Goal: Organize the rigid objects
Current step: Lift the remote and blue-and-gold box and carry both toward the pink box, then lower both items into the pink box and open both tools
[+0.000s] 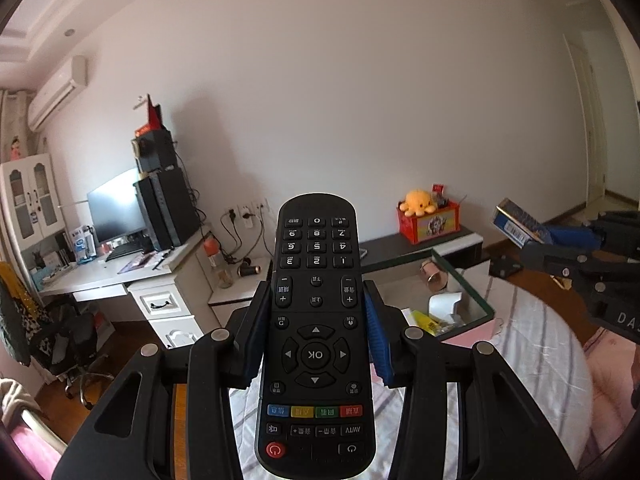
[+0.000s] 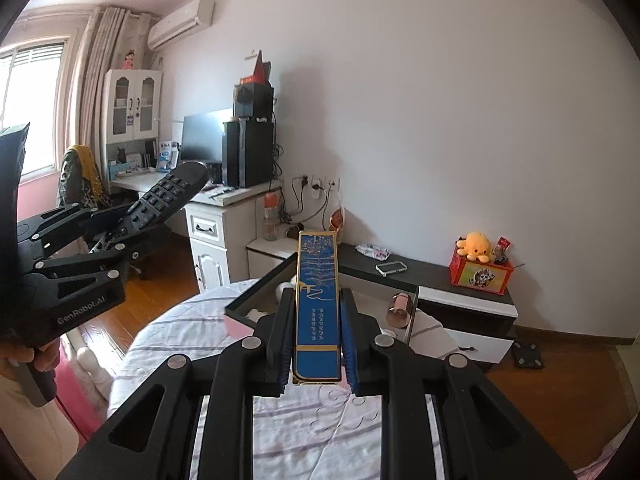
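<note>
Between your left gripper jaws sits a black remote control, clamped at its sides, long axis pointing away toward the wall, matte plastic with rubbery keys. Only your right wrist view shows the flat blue box face-on: glossy, gold-trimmed, narrow, gripped edgewise by your right gripper, also pointing forward. Both hover above the striped bed, near an open glass-walled box.

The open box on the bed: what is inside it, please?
In the open box: a copper-coloured cylinder, a white folded item and a yellow packet. The remote and the left gripper cover its near left part.
</note>
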Demonstrator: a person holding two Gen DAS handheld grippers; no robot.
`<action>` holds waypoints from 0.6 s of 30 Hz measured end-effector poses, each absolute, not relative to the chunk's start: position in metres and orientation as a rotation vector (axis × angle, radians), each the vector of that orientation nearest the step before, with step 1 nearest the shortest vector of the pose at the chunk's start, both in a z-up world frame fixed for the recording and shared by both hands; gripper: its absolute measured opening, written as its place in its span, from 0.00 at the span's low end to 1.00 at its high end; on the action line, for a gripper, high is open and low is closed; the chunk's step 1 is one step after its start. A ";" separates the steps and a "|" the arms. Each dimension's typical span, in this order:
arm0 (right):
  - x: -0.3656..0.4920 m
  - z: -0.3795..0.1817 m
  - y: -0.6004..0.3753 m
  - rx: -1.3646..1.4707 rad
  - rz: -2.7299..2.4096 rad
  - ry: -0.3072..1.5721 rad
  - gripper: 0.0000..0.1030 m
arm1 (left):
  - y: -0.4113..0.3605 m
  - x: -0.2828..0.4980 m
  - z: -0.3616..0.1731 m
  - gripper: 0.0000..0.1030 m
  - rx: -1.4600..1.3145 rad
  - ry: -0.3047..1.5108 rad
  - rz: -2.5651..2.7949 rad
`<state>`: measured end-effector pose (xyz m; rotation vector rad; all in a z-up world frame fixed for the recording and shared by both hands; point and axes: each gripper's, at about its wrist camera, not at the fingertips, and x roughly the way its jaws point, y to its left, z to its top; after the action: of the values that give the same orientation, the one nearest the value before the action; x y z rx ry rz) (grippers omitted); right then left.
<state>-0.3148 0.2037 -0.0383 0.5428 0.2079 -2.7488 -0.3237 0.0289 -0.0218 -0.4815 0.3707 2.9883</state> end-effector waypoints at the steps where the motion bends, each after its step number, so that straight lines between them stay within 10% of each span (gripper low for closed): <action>1: -0.327 -0.041 0.204 0.557 -2.743 0.205 0.20 | 0.031 -0.334 -0.024 0.43 -0.497 0.373 2.978; 18: -0.472 -0.119 0.210 0.905 -2.677 0.196 0.20 | 0.080 -0.497 -0.105 0.43 -0.853 0.487 2.796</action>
<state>-0.4717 0.2104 -0.1193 0.9045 0.1958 -2.6766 -0.4971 0.0799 -0.1051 -0.8526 0.4871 2.7956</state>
